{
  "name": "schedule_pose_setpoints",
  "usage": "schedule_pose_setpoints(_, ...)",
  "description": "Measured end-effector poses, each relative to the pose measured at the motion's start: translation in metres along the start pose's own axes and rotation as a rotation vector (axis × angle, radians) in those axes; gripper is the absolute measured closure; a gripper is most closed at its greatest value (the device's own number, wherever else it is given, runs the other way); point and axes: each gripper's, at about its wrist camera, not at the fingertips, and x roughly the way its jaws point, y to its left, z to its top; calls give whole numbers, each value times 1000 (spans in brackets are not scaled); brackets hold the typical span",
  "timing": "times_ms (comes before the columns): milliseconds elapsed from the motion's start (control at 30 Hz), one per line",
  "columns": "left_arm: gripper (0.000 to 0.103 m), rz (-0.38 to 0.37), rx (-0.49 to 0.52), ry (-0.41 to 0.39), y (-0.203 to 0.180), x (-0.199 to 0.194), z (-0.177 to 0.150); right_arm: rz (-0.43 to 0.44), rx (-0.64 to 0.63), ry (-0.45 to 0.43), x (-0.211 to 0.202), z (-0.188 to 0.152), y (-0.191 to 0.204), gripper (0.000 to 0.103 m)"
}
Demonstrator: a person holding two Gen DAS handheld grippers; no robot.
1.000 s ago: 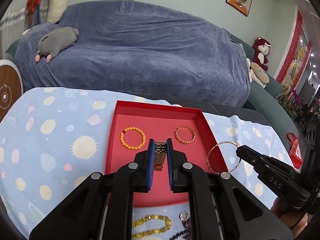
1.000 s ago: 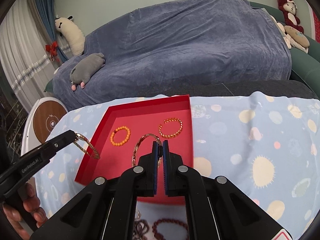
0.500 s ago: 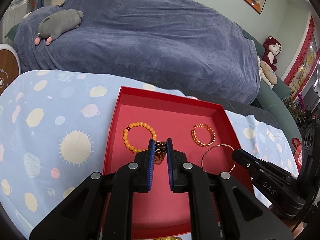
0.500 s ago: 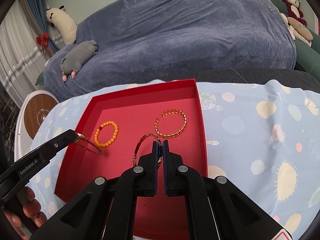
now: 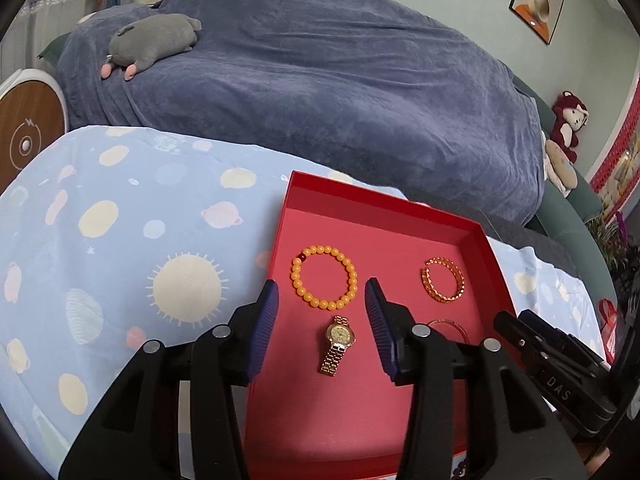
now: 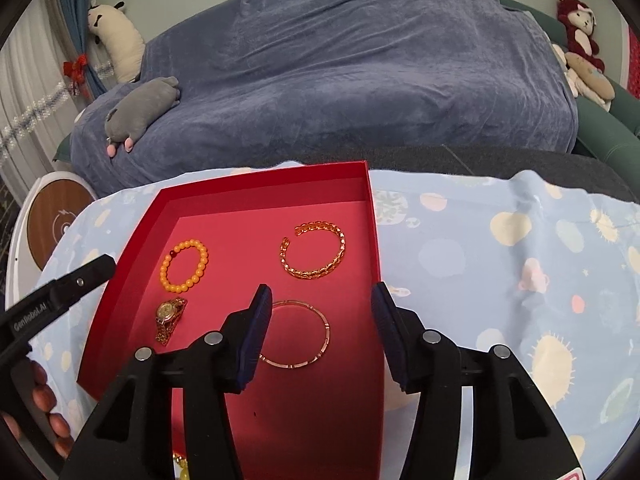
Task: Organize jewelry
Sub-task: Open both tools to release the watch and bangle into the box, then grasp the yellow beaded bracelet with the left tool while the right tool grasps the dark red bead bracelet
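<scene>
While jaws open, watch (image 5: pixel 338 343) between

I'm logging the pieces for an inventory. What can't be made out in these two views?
- Thin bangle: left wrist view, mostly hidden behind the left hand-held gripper.
- Watch dial: too small to read, both views.
- Beads at the bottom edge: right wrist view, cut off and screened by the right hand-held gripper.
</scene>
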Motion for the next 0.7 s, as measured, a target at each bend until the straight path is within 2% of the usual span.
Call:
schedule_pose_setpoints(300, 58, 9, 44, -25, -2, -27, -3, 17, -16, -43, -32, -3, -1, 53)
schedule_pose_setpoints(367, 54, 15, 61, -33, -4, -34, -8, 25, -9, -51, -41, -5, -3, 53)
schedule_pose_setpoints(700, 54, 4, 92, -17, -2, -65, -38, 37, -8, -48, -75, -34, -8, 53)
